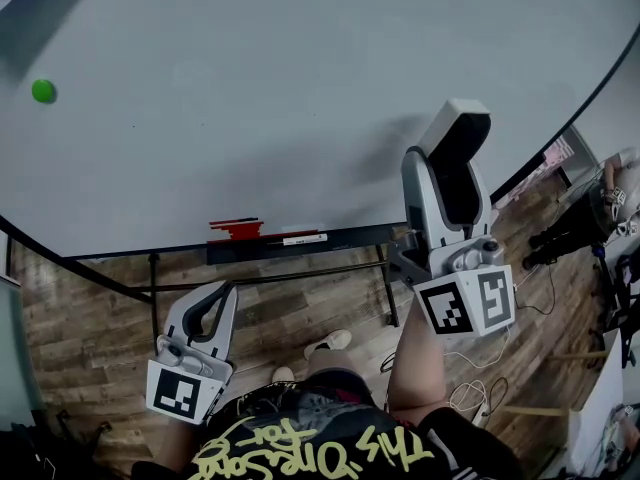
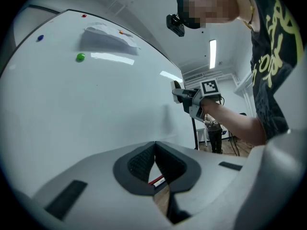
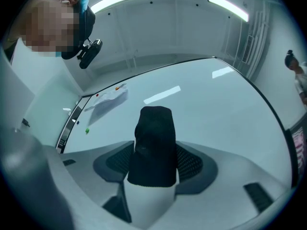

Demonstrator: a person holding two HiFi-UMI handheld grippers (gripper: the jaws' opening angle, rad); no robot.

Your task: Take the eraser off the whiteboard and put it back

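Right gripper [image 1: 450, 183]: I see it clamped on the black-felt, white-backed block eraser [image 3: 152, 147].
Eraser: near the large white whiteboard [image 1: 300, 88], towards its lower right edge.
Left gripper [image 2: 154, 147]: jaws pressed together, empty, below the board's bottom edge.

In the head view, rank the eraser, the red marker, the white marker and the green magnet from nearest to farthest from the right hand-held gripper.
1. The eraser, clamped in the right hand-held gripper.
2. The white marker, on the tray below left.
3. The red marker, just left of it on the tray.
4. The green magnet, far left on the whiteboard.
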